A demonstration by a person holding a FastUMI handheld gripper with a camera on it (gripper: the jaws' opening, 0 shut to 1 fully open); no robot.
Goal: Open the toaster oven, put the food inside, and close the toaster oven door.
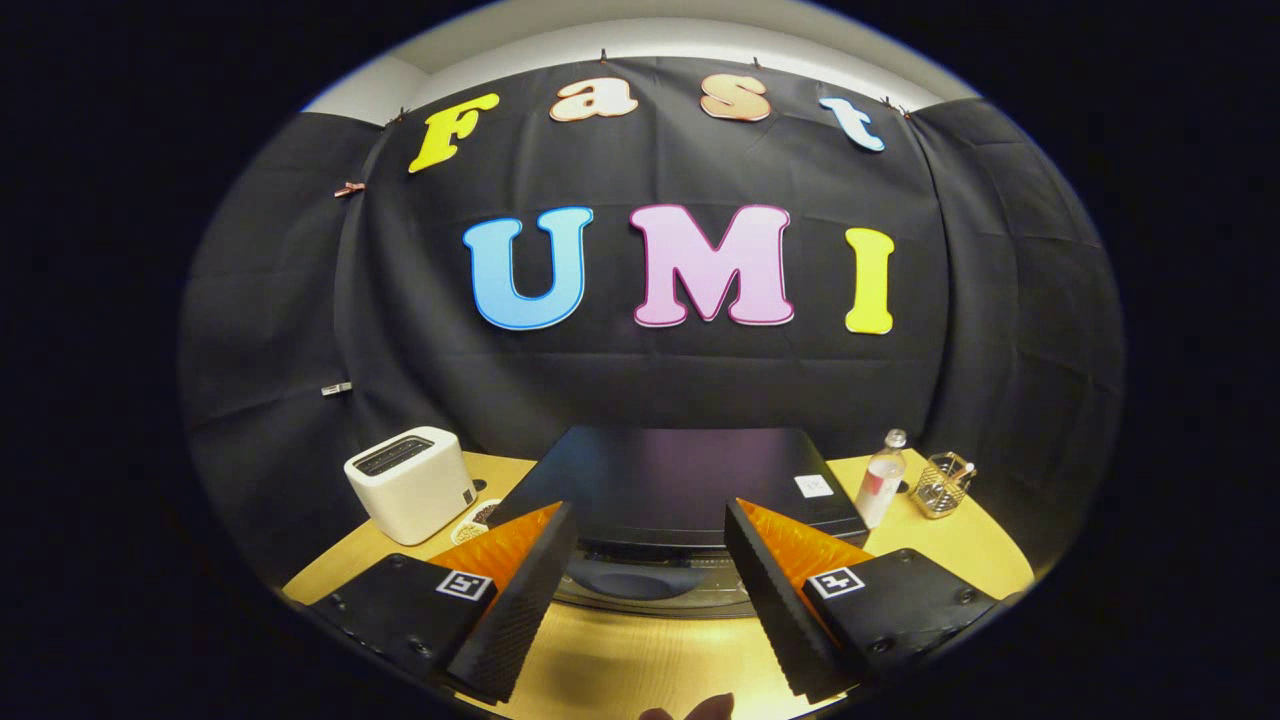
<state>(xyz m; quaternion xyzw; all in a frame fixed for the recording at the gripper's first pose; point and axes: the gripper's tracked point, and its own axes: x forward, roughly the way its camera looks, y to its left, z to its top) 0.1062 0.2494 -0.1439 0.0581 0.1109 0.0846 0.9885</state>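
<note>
Tongs (650,590) spread wide, holding nothing; oven (680,490) just ahead, door up; toaster (412,483) beyond, left; bottle (882,480) right.

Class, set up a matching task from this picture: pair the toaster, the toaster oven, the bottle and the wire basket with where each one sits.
Things:
1. white toaster
2. black toaster oven
3. clear bottle
4. wire basket

Places:
A. farthest right on the table
B. just beyond the open gripper
C. left of the oven
D. between oven and basket

Pairs: 1-C, 2-B, 3-D, 4-A
</note>
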